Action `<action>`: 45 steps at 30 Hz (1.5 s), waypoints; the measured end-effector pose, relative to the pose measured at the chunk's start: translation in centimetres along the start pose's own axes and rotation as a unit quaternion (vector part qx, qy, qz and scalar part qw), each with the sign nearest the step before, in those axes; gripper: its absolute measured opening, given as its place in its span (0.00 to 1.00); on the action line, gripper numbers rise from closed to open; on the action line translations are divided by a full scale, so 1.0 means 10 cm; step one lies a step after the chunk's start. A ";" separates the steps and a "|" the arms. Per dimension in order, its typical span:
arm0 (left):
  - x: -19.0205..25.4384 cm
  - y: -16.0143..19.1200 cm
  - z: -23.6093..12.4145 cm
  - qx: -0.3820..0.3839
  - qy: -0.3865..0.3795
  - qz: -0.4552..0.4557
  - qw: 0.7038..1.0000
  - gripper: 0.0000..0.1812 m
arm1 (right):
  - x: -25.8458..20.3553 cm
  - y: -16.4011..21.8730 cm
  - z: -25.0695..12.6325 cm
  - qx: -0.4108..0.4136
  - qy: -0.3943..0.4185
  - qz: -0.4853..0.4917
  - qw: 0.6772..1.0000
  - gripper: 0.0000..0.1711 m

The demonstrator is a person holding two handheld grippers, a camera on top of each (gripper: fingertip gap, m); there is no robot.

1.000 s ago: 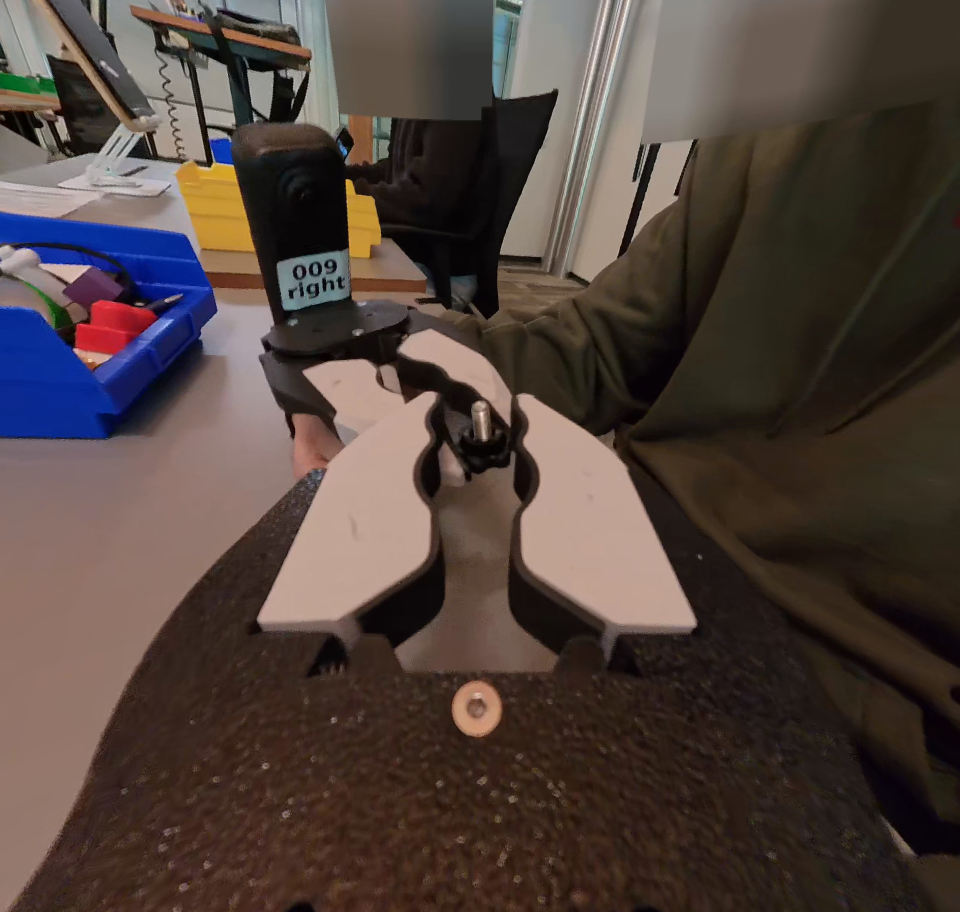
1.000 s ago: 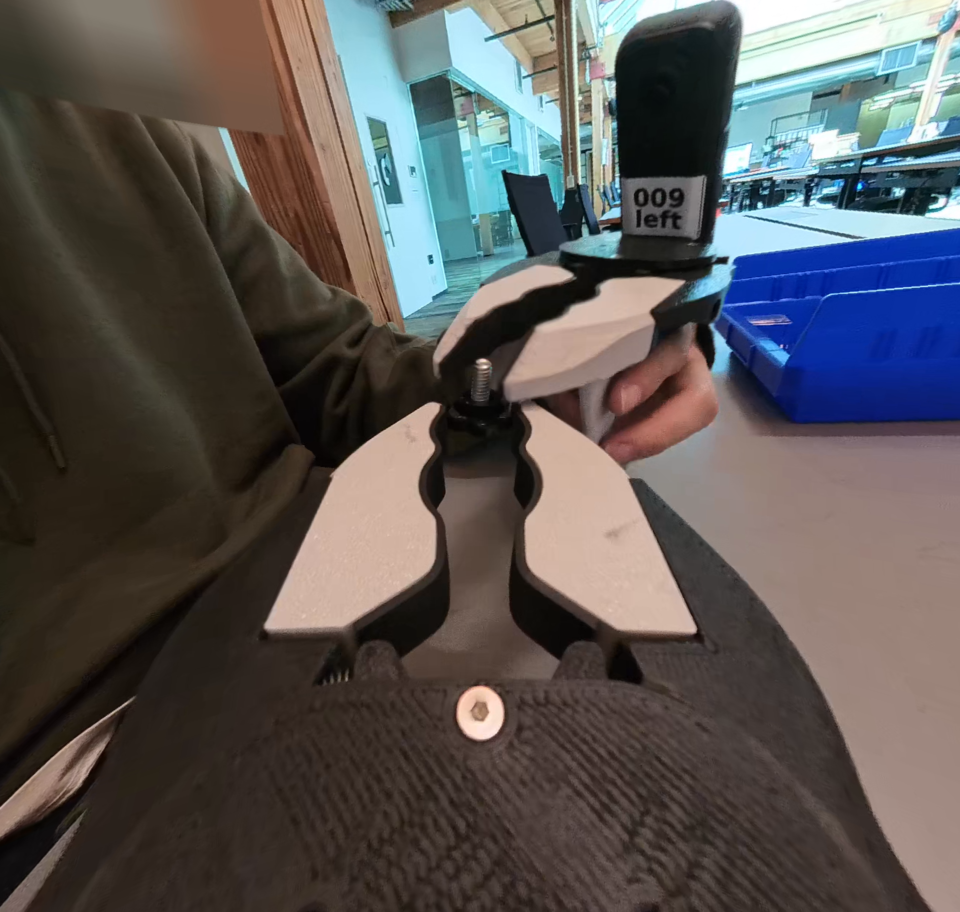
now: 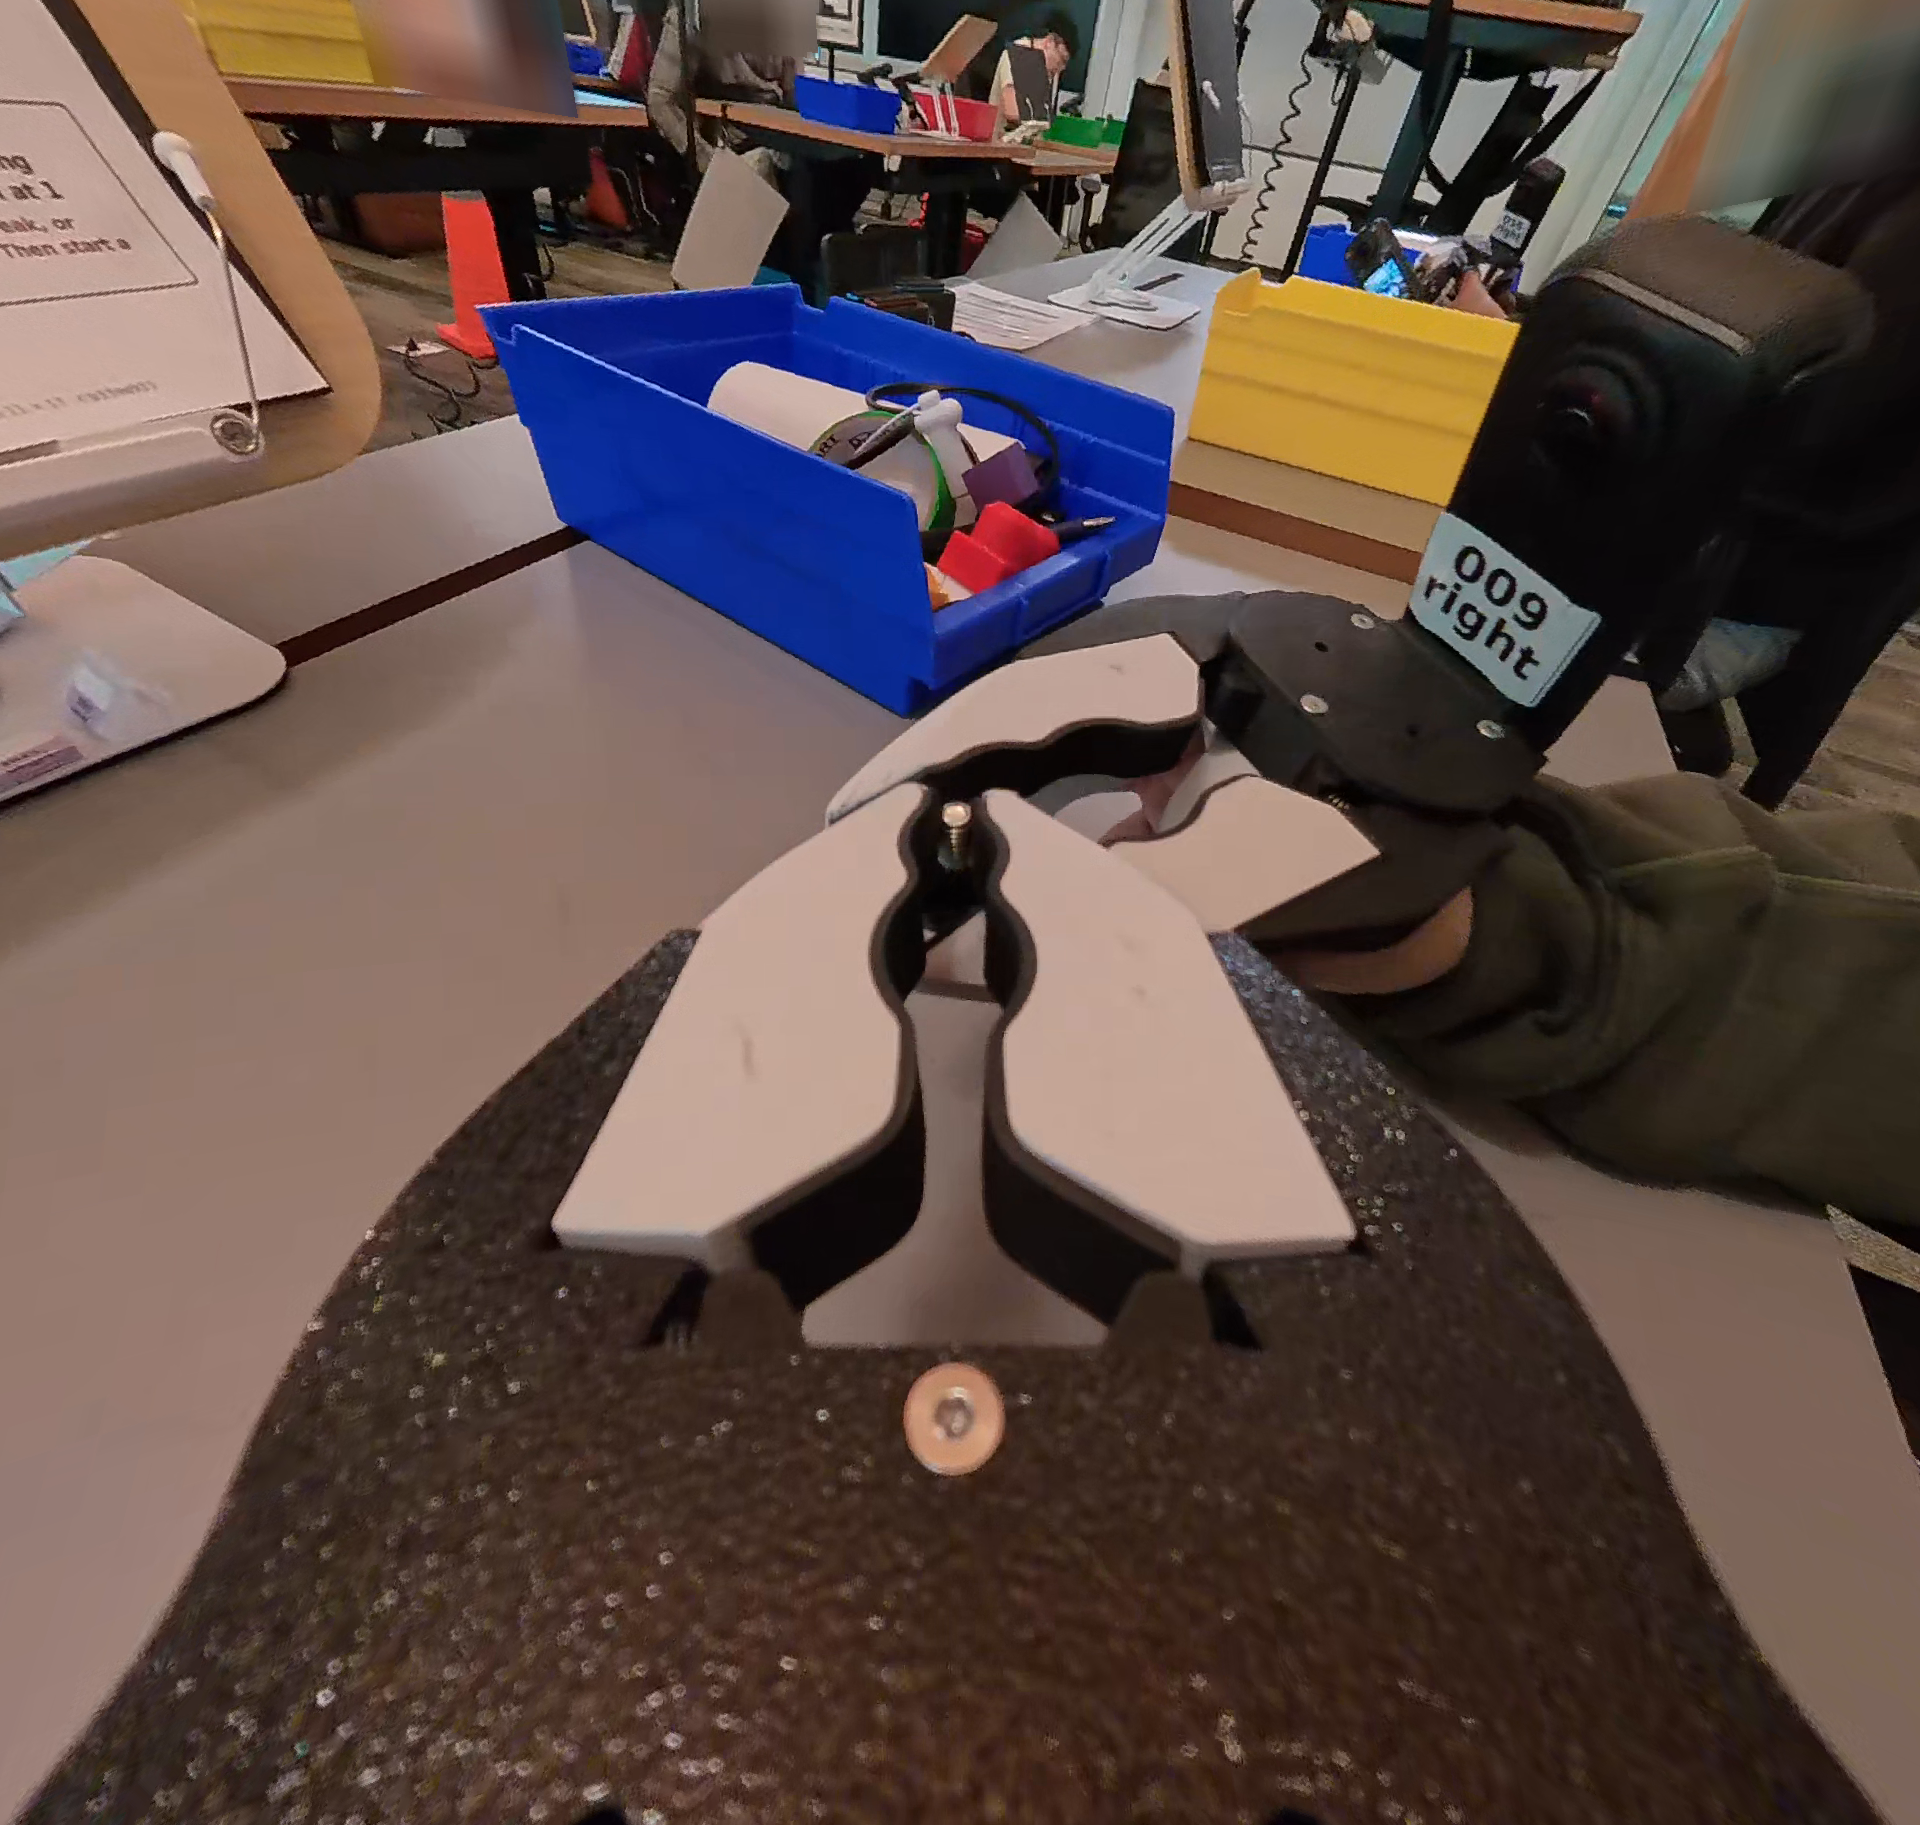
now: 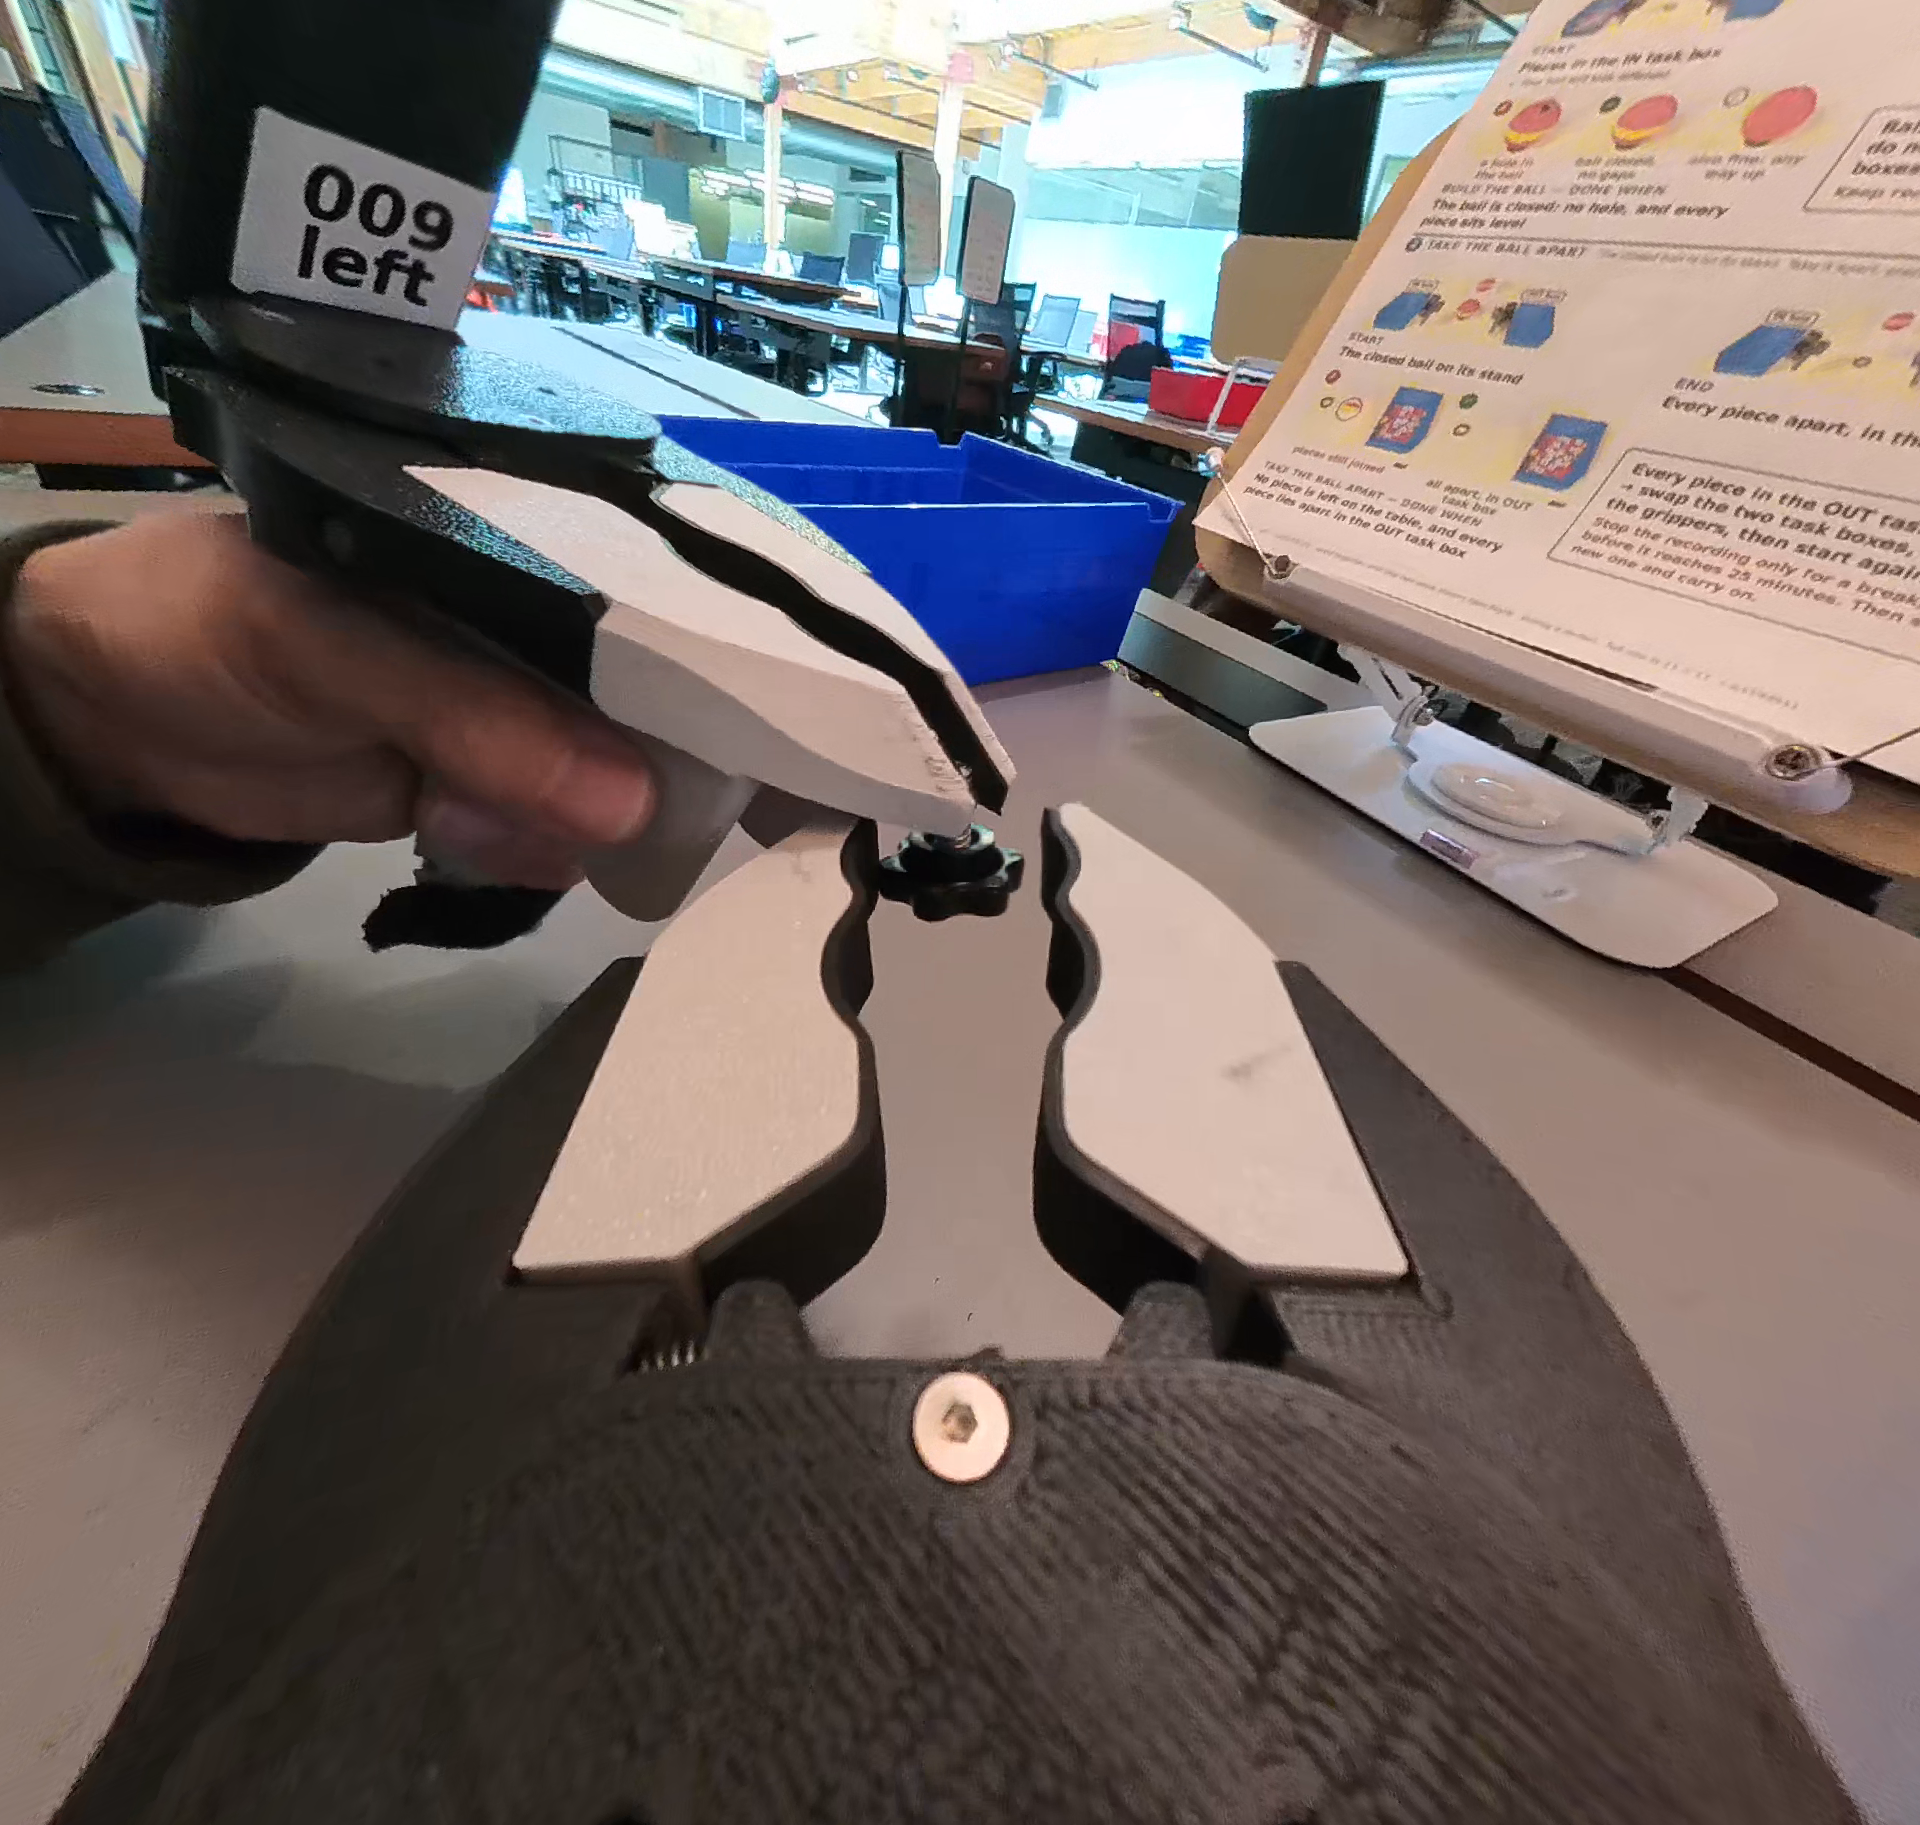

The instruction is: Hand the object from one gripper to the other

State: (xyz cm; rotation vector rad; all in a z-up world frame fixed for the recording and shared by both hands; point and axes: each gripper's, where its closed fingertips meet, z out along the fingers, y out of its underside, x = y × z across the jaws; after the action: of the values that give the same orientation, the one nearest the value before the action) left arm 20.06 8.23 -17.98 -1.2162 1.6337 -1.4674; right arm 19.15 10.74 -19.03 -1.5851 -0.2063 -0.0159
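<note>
grey desk (image 3: 436, 840) stretches under both claws. at far left of the left wrist view a tilted instruction board on a white stand (image 3: 135, 248) sits on it, then a blue plastic bin (image 3: 748, 518) holding tape rolls and small coloured blocks, then a yellow bin (image 3: 1340, 393) behind. the left claw (image 3: 954, 830) is narrowed onto the threaded metal stud of a small black star-shaped knob screw (image 3: 954, 840), gripping it at the fingertips above the desk. to its right the right claw (image 3: 997, 788) stands wide; in the right wrist view its fingers flank the knob (image 4: 948, 873) without touching, the knob hanging beneath the left claw's (image 4: 961, 788) tips.
</note>
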 end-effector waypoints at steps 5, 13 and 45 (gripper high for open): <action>-0.02 0.00 0.01 0.007 -0.009 0.011 1.000 0.03 | 0.01 0.03 0.01 -0.011 0.003 0.004 1.000 0.15; -0.02 -0.03 -0.01 0.023 -0.006 0.011 1.000 0.03 | 0.05 0.01 0.00 -0.004 0.022 0.000 1.000 0.18; 0.64 -0.01 -0.63 0.042 0.333 0.085 0.938 0.03 | -0.92 -0.31 -0.35 0.023 -0.433 0.275 0.858 0.14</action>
State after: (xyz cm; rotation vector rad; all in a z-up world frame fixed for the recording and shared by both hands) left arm 12.03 4.94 -15.87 -0.5210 2.0084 -1.9365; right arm 10.05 6.21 -17.13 -1.4574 -0.4359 1.1602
